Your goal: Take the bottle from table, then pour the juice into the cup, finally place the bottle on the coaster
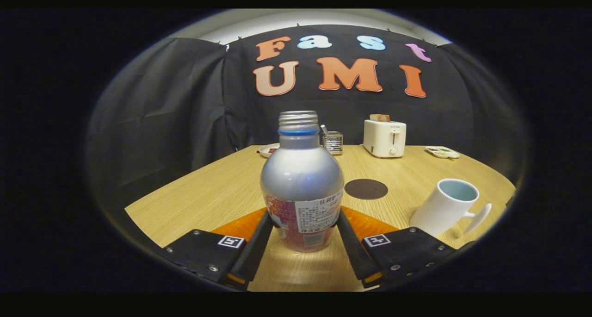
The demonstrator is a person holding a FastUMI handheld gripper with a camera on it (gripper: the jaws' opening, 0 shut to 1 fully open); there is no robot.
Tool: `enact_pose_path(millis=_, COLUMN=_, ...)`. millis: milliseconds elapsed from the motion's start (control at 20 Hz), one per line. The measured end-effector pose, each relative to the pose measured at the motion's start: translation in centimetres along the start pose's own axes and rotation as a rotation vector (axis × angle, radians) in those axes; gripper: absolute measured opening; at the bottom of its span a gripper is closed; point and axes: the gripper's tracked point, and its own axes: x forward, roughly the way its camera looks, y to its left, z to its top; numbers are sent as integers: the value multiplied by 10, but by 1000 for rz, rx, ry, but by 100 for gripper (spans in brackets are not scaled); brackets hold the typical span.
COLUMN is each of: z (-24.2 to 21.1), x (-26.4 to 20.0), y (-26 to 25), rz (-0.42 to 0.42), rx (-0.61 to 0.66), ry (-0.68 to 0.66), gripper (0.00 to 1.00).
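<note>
Metal-bodied and capless, the bottle (301,187) stands upright between the two fingers of the tongs (303,226), which close in on its lower, labelled part from either side. Both fingers appear to touch it, so I judge the tongs to be gripping the bottle low down, though how firm the squeeze is cannot be told. Its base looks to rest on the worktop (217,192), or sit just above it; the lift seems not yet made. A low grip leaves the open neck free and well clear of the fingers, which suits a tilt for pouring, but it puts most of the bottle's weight above the hold, so it could rock if the squeeze is light.

Just beyond the bottle, a little to the right, lies the dark round coaster (366,189), flat on the wood and bare, ready to take the bottle at the end. Nearer and further right stands the white cup (446,207), mouth up, handle turned away from the bottle, well apart from it. The pour calls for a swing to the right.

Along the far edge sit a toaster (385,138), a small wire rack (332,142) and two little dishes, out of the working path.
</note>
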Motion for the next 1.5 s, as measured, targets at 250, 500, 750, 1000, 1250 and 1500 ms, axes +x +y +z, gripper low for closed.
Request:
enact_pose_path(millis=250, z=11, x=-6, y=6, rz=65, rx=219, ry=18, gripper=77)
enact_pose_path(millis=500, z=16, x=-11, y=-4, rz=85, rx=427, ry=52, gripper=75)
enact_pose_path(millis=750, z=20, x=-11, y=-18, rz=110, rx=664, ry=62, gripper=75)
enact_pose_path(millis=1000, z=19, x=-13, y=-29, rz=120, rx=816, ry=73, gripper=75)
enact_pose_path(millis=1250, z=26, x=-14, y=-35, rz=153, rx=965, ry=60, gripper=75)
enact_pose_path(millis=1500, z=36, x=-14, y=-35, rz=212, rx=1132, ry=51, gripper=75)
